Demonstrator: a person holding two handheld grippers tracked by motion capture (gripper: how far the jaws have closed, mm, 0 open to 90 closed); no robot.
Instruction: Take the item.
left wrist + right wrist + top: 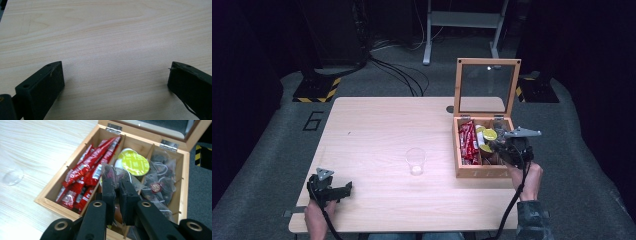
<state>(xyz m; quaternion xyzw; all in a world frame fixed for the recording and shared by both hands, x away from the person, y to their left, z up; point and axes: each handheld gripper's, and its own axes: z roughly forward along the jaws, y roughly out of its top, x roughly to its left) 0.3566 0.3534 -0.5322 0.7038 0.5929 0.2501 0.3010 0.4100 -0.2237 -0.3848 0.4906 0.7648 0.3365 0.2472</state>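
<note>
An open wooden box (484,173) stands at the table's right, its glass lid (487,87) upright. In the right gripper view, red sachets (85,173) fill its left compartment, yellow-green capsules (135,163) lie in the middle one, and clear mesh tea bags (160,186) in the right one. My right gripper (117,180) hovers over the box, shut on one mesh tea bag (109,171) with dark contents, lifted above the middle compartment. The same gripper (498,147) is over the box's front half in the high view. My left gripper (346,189) rests open near the table's front left corner, nothing between its jaws (116,70).
A clear plastic cup (415,161) stands upright mid-table, left of the box, and its rim (12,177) appears in the right gripper view. Bare light wood tabletop (105,37) lies ahead of the left gripper. Cables and stand legs lie on the floor beyond the table.
</note>
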